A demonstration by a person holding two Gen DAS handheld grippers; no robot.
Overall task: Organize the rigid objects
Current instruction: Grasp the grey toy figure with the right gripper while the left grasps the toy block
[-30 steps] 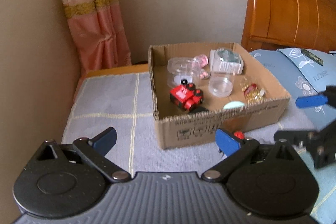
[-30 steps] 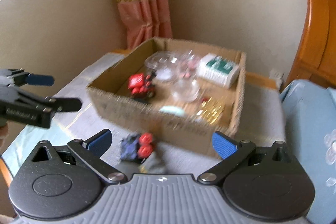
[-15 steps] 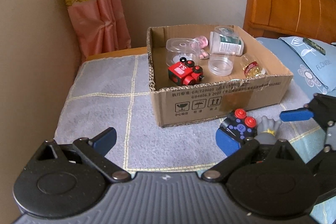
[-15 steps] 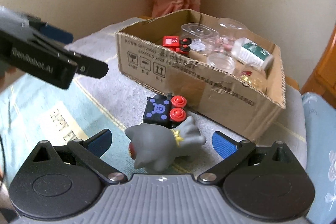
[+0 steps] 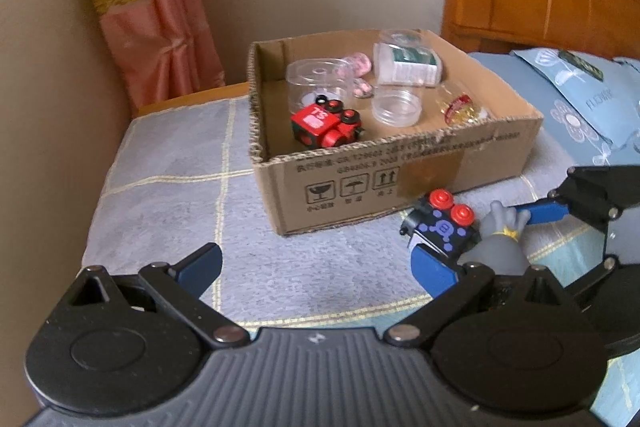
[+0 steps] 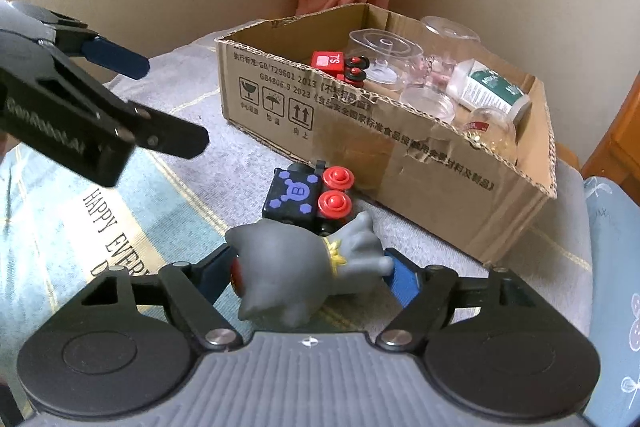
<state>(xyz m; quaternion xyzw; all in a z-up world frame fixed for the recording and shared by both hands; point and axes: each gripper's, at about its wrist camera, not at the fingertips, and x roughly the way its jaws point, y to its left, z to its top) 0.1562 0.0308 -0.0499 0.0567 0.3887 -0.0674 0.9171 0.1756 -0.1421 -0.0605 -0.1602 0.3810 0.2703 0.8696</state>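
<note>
At lower centre, the right hand-held gripper [image 6: 308, 277] brackets the grey rubbery cat figurine [image 6: 298, 267], seemingly light, best pinched mid-body; the left hand-held gripper [image 5: 316, 267] gapes empty.

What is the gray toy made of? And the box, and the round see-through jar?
The gray toy looks like soft rubber or vinyl: matte, smooth, rounded, though its softness can't be confirmed. The box is corrugated cardboard; its torn top edges show the wavy layer. The round jar seems clear plastic, shiny and see-through, possibly glass.

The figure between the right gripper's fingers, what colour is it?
Grey figure, with a yellow collar and a red eye; the right wrist view shows it best.
</note>
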